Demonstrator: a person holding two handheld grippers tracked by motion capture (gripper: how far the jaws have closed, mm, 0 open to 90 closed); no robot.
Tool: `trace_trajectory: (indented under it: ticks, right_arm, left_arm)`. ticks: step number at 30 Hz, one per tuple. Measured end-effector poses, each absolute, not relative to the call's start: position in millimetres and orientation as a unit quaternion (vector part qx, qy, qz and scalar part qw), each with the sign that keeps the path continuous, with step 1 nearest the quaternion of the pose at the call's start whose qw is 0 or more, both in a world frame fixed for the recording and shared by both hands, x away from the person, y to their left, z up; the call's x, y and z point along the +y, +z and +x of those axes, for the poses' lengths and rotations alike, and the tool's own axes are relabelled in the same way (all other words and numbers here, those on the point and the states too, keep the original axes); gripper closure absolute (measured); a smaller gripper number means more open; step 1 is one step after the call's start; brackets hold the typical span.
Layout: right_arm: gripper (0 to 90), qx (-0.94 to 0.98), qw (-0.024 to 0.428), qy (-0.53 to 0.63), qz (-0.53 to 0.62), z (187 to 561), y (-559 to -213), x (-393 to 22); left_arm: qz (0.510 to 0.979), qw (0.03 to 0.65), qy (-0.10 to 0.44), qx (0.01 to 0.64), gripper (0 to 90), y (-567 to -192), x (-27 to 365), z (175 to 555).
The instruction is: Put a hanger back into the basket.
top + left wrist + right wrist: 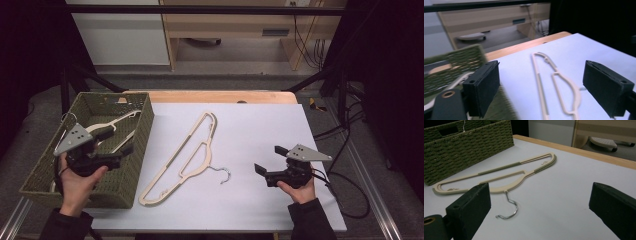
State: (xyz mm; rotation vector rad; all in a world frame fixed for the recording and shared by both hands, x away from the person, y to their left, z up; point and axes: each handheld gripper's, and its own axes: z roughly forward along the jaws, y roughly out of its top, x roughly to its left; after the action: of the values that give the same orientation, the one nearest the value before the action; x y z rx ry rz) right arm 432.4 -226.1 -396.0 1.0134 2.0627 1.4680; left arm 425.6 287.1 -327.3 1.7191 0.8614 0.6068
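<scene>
A cream hanger (163,170) with a metal hook (225,173) lies slantwise on the white tabletop (250,130). A second cream hanger (95,127) rests inside the green woven basket (135,170) at the left. My left gripper (117,141) hovers over the basket's right wall, open and empty, jaws pointing toward the table's hanger (539,80). My right gripper (270,159) is held low at the right, open and empty, facing the hook (511,210) and hanger (499,169) a short way ahead. In each gripper view the jaws stand wide apart, left (544,87) and right (541,212).
The basket (461,152) takes up the table's left side, its near wall beside the hanger's lower end. A wooden strip (220,96) edges the table's far side. Beyond it are a desk (235,25) and cables on the floor. Black frame bars stand at both sides.
</scene>
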Motion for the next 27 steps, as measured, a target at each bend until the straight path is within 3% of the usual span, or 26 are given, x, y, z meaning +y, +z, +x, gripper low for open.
trace_trajectory:
  ticks: [13, 27]
  right_arm:
    - [5.2, 0.753, 0.189, 0.525, 0.349, 442, -396, -201]
    - [11.2, 0.782, 0.167, 0.500, 0.332, 466, -407, -157]
  left_arm:
    - [0.752, 0.530, 0.220, 0.325, 10.7, -363, 229, 414]
    - [0.782, 0.507, 0.188, 0.311, 9.4, -398, 208, 411]
